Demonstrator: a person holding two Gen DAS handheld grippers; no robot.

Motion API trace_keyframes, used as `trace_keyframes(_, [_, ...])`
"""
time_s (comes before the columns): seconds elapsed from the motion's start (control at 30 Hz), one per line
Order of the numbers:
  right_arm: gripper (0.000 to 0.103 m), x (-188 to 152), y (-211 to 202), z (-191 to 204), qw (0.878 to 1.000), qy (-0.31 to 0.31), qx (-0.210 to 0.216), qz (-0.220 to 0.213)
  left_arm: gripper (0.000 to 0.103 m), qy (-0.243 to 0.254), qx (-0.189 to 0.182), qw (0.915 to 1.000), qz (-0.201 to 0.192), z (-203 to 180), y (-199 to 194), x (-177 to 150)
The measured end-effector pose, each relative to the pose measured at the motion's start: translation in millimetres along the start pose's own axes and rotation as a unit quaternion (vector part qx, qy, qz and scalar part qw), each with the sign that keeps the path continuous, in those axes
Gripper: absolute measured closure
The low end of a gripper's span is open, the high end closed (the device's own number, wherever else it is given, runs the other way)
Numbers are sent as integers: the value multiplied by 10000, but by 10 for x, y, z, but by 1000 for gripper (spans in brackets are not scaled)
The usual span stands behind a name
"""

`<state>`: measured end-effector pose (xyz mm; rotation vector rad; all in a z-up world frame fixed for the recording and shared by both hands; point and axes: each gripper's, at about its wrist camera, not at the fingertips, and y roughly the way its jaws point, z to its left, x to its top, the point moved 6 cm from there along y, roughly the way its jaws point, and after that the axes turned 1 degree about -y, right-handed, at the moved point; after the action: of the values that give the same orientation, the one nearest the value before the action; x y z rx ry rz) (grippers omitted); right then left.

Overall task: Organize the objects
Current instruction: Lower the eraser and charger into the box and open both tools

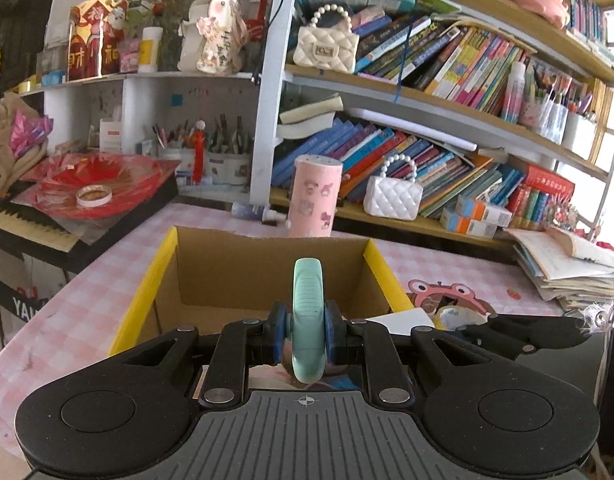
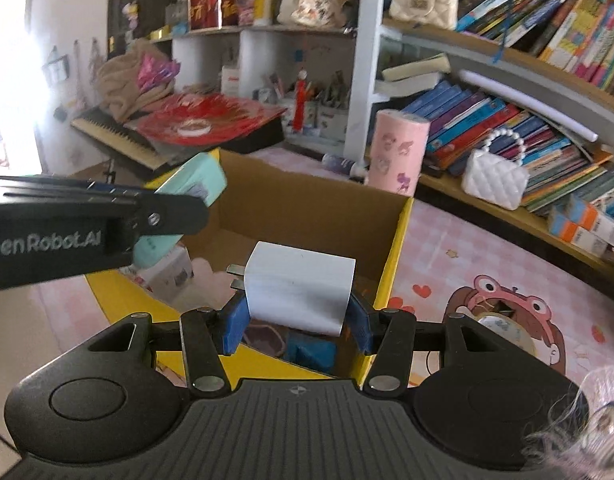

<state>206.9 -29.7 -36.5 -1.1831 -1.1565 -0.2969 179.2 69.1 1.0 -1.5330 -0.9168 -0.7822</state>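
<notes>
Now hovering over the cardboard box (image 2: 307, 208): left gripper (image 1: 307, 330) clamping the mint case (image 1: 307, 312), right gripper (image 2: 299, 320) clamping the white charger (image 2: 301, 286); lowering before letting go.

Daylight fills both my views, and in the right wrist view a window (image 2: 11, 60) at far left blows out to pure white glare. My fisheye lenses bend the bookshelf (image 1: 447, 96) boards into arcs toward the edges. The mint item (image 2: 195, 184) beside the box looks soft, slightly blurred.
</notes>
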Motion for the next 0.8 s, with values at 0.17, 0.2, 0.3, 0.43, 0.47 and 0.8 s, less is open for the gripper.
trace_keyframes(0.17, [53, -28, 79, -48, 9998, -100, 156, 2, 86, 1, 78, 9998, 159, -34, 149, -16])
trace_keyframes(0.2, [53, -34, 81, -50, 9998, -123, 181, -17, 86, 6, 89, 9998, 190, -40, 173, -24])
trace_keyframes(0.3, [52, -50, 82, -64, 9994, -178, 264, -104, 86, 17, 101, 9996, 281, -57, 244, -42])
trace_keyframes(0.43, [49, -53, 51, -76, 9988, -305, 314, -228, 86, -3, 70, 9992, 395, -74, 322, -69])
trace_keyframes(0.47, [47, -57, 30, -71, 9985, -366, 294, -266, 86, -8, 47, 9991, 424, -82, 340, -80])
trace_keyframes(0.8, [35, -121, -234, -194, 9974, -494, -75, -510, 81, -8, -93, 9975, 696, -211, 493, -199])
